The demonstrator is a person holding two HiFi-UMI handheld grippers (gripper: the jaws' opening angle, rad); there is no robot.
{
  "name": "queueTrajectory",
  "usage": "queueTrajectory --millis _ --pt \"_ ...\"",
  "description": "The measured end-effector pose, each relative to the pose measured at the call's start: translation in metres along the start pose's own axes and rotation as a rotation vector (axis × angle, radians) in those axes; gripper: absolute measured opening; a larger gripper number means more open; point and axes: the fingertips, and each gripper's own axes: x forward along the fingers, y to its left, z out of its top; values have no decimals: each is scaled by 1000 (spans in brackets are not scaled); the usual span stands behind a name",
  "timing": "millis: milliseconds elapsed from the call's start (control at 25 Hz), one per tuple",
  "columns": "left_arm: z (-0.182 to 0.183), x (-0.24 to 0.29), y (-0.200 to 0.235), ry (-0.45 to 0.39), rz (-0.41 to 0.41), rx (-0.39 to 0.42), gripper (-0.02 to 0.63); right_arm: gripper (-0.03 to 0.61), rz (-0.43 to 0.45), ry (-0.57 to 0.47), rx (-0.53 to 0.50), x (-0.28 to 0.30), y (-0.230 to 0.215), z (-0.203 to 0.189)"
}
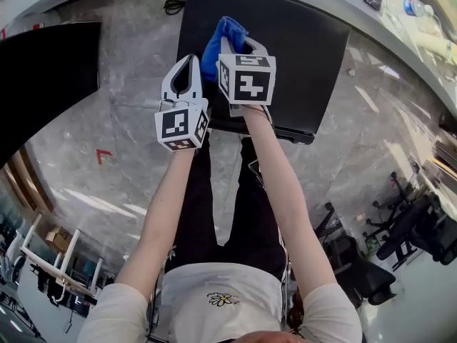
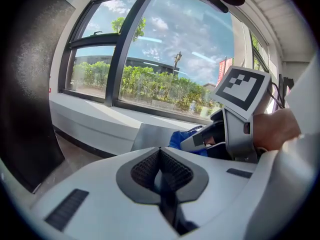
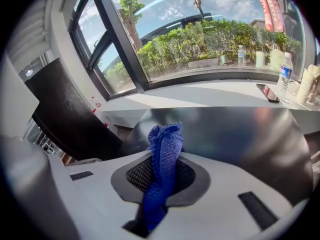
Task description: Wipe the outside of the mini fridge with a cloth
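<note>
Mini fridge top below, right tool pinching blue cloth, left tool closed, seemingly empty.

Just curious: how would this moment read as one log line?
right gripper: shut on blue cloth, over mini fridge | left gripper: shut, empty

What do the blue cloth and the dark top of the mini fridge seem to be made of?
The blue textile cloth looks like soft knitted fabric, perhaps microfibre: fine loop texture, limp folds. The dark flat top of the mini fridge looks like smooth metal or coated panel, satin finish: it gives soft, blurred reflections.
</note>
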Motion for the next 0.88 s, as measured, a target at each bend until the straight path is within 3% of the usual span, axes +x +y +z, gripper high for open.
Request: queueTrajectory --millis 880 --pt "-20 41 -155 12 -120 49 5 62 -132 -57 91 -87 -177 -31"
